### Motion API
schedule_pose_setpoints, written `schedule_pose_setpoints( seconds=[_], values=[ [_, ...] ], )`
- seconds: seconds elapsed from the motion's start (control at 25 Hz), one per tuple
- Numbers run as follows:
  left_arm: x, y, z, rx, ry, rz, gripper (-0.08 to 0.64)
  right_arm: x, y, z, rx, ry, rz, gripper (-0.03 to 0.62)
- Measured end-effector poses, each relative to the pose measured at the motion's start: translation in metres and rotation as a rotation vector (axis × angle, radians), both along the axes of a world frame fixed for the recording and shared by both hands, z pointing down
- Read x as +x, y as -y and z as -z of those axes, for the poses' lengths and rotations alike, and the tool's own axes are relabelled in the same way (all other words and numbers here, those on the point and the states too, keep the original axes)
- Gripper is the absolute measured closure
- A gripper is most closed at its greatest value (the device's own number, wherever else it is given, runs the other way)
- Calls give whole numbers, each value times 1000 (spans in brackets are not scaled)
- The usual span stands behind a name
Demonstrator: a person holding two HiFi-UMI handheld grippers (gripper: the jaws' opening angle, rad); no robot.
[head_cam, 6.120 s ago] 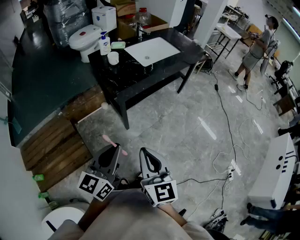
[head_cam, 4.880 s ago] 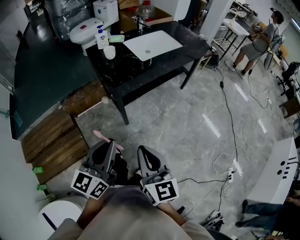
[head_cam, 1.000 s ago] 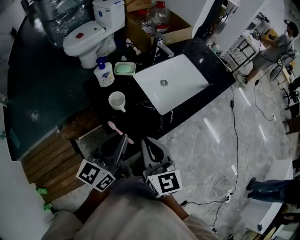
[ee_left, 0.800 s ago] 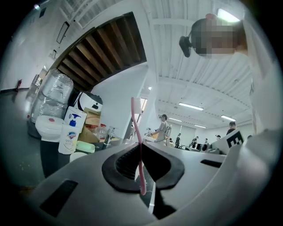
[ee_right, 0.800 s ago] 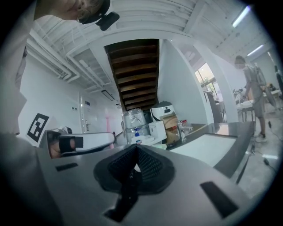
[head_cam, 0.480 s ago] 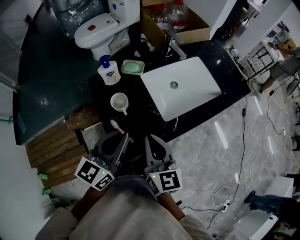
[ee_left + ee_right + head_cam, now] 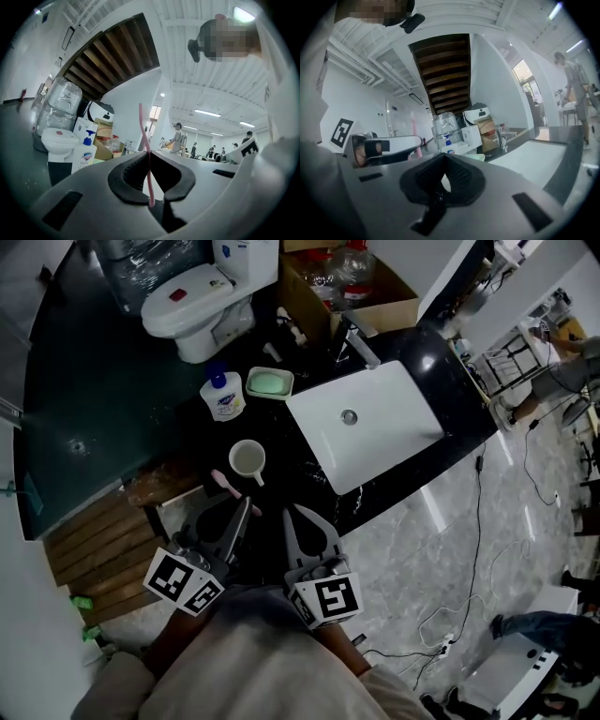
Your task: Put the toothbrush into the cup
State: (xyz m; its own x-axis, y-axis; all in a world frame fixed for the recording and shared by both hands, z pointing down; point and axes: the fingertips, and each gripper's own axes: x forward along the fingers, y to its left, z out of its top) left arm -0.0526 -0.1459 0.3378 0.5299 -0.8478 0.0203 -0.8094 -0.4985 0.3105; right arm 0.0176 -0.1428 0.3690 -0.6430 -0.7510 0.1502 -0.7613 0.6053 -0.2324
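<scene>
Toothbrush (image 7: 225,482) clamped in left hand-held gripper (image 7: 246,505), just beside cup (image 7: 247,460) on bench (image 7: 314,479); right hand-held gripper (image 7: 289,515) closed, empty, near cup.

The left gripper (image 7: 245,505) and right gripper (image 7: 288,514) have come from out on the floor (image 7: 441,549) up to the black surface (image 7: 309,486), bringing the pink toothbrush (image 7: 225,482) just beside the white cup (image 7: 248,460).

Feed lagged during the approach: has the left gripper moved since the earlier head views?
Yes. The left gripper, shut on the pink toothbrush, has come up to the black counter; the brush head now shows beside the white cup.
</scene>
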Motion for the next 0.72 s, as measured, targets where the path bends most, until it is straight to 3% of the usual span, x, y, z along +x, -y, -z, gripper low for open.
schedule_pose_setpoints(
  seconds=[0.48,0.72],
  values=[
    [-43,37,12,58,-93,-110,538,-40,16,1,31,-74,-109,586],
    [-50,44,16,77,-96,-142,538,-45,16,0,33,-88,-151,586]
  ],
)
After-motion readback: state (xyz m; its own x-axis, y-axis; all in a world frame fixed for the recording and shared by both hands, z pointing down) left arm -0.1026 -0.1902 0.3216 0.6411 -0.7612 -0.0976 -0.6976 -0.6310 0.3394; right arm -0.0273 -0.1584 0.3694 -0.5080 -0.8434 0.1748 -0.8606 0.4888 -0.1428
